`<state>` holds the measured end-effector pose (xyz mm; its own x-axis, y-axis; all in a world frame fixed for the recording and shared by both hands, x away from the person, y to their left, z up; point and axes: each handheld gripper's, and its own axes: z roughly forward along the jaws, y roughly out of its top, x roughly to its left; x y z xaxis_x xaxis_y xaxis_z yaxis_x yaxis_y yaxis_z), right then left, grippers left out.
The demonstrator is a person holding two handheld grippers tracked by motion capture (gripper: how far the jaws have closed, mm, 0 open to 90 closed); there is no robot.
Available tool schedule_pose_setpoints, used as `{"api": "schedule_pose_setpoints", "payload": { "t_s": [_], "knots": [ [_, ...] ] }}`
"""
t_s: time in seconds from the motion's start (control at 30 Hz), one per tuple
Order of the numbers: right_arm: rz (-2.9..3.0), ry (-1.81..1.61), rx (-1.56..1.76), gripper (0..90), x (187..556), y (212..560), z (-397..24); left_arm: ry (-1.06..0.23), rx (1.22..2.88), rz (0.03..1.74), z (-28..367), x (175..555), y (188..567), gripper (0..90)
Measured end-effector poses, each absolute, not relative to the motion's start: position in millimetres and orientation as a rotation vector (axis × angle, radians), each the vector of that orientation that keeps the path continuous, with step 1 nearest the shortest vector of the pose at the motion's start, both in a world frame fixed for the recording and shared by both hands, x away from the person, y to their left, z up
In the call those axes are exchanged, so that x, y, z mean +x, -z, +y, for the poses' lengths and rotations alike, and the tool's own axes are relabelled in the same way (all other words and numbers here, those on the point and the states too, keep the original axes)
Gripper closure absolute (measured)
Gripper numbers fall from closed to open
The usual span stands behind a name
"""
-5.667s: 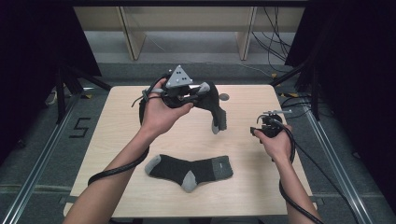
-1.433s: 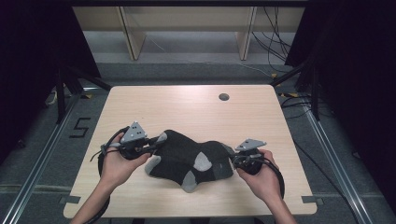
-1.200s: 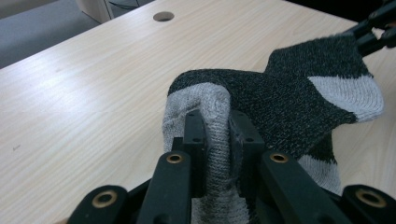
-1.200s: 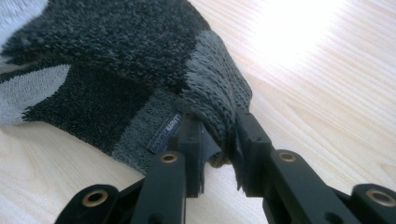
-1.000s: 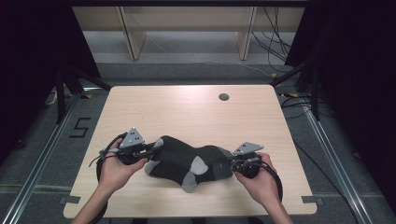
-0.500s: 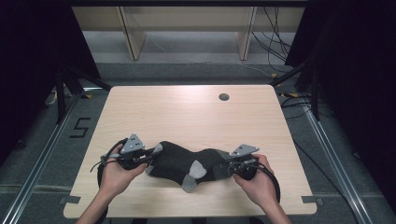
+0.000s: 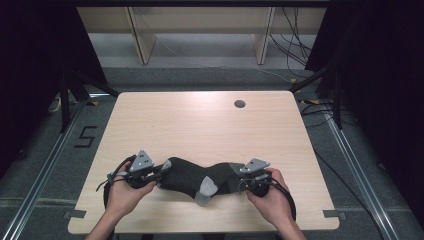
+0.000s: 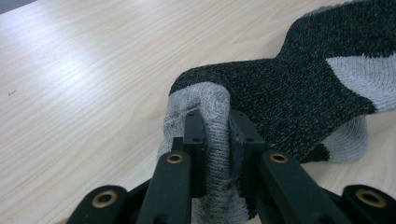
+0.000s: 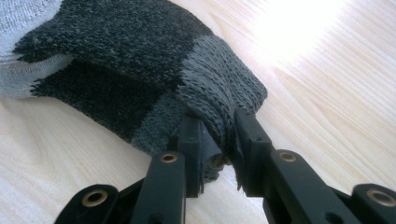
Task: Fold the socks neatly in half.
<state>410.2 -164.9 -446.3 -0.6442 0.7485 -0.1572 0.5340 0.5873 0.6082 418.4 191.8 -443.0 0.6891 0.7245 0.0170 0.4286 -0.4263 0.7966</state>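
Both grippers (image 7: 159, 172) (image 7: 235, 179) clamp the sock's (image 7: 192, 175) ends.

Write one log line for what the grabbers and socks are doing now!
left gripper: shut on socks | right gripper: shut on socks | socks: on table

The left black plastic tongs (image 7: 161, 170) carry a grey three-cornered plate on top, and a black cable loops from their body. The right black plastic tongs (image 7: 239, 179) bear the same grey plate and black cable. In the gripper views each pair shows two flat black link arms with brass-coloured round rivets and small dark screws in the square pads. The person's forearms are bare.
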Motion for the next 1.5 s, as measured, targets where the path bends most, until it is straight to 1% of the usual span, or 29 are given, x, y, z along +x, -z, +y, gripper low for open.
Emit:
{"api": "schedule_pose_setpoints", "payload": {
  "t_s": [0.3, 0.47, 0.5, 0.63, 0.77, 0.87, 1.0, 1.07, 1.17, 1.2, 1.23, 1.33, 1.43, 1.5],
  "knots": [
    [2.433, -0.709, 0.977, 75.2, 409, 446, -157, -0.477, 2.097, 0.894, 196, 420, 447, 78.7],
    [2.447, -0.693, 0.991, 74.8, 406, 452, -155, -0.473, 2.107, 0.905, 195, 418, 455, 78.6],
    [2.456, -0.683, 0.946, 74.6, 407, 453, -156, -0.473, 2.109, 0.909, 196, 418, 457, 78.6],
    [2.483, -0.661, 0.963, 72.6, 406, 456, -153, -0.475, 2.116, 0.92, 197, 417, 462, 78.5],
    [2.501, -0.656, 0.95, 65.7, 406, 458, -153, -0.475, 2.127, 0.926, 198, 419, 464, 78.4],
    [2.532, -0.7, 0.964, 55.2, 406, 453, -159, -0.476, 2.129, 0.929, 198, 420, 465, 78.3],
    [2.557, -0.83, 1.061, 51.4, 406, 442, -174, -0.473, 2.134, 0.934, 199, 421, 467, 78.2],
    [2.529, -0.875, 1.142, 51.3, 406, 433, -181, -0.47, 2.14, 0.935, 199, 422, 468, 78.1],
    [2.443, -0.92, 1.223, 51.8, 416, 428, -190, -0.468, 2.146, 0.942, 198, 422, 470, 77.9],
    [2.409, -0.952, 1.27, 52.7, 423, 431, -192, -0.469, 2.15, 0.938, 198, 423, 470, 77.8],
    [2.405, -0.971, 1.243, 53.6, 429, 434, -194, -0.469, 2.15, 0.939, 198, 423, 470, 77.8],
    [2.36, -1.005, 1.344, 56.9, 442, 445, -188, -0.467, 2.155, 0.94, 198, 423, 471, 77.8],
    [2.381, -0.99, 1.432, 62.5, 450, 452, -181, -0.461, 2.164, 0.933, 199, 424, 471, 77.7],
    [2.4, -0.965, 1.506, 64.3, 451, 455, -174, -0.46, 2.174, 0.927, 199, 424, 471, 77.7]
  ]
}}
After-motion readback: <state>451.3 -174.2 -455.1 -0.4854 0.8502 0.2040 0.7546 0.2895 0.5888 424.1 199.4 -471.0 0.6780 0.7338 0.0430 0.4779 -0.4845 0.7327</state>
